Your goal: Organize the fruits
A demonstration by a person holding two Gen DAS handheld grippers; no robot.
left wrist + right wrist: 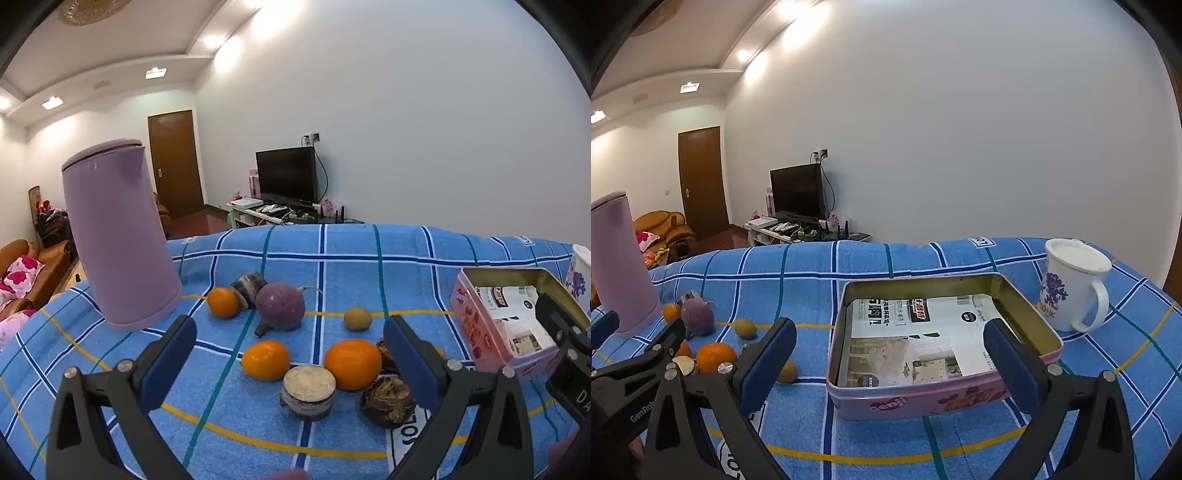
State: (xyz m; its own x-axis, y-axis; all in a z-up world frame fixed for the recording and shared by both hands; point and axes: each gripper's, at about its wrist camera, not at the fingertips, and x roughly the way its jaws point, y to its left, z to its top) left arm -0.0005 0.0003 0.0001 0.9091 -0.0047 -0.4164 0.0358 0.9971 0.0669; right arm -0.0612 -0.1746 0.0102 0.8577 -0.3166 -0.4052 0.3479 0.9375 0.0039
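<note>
Three oranges (352, 363) (266, 360) (222, 302), a purple round root (280, 310), a small yellow-green fruit (357, 318), two cut taro pieces (308, 391) and dark brown bulbs (387, 400) lie on the blue checked cloth. My left gripper (290, 325) hovers open above them, nothing between its pads. An open pink tin (923, 400), lined with printed paper, sits to the right. My right gripper (890, 332) stands open over the tin's near side, holding nothing. The right wrist view also shows an orange (716, 356) and the purple root (697, 315).
A tall lilac kettle (118, 236) stands at the left of the fruit. A white lidded mug (1071, 288) sits right of the tin. The cloth's far edge drops off toward a TV stand (288, 212) and a sofa (33, 266).
</note>
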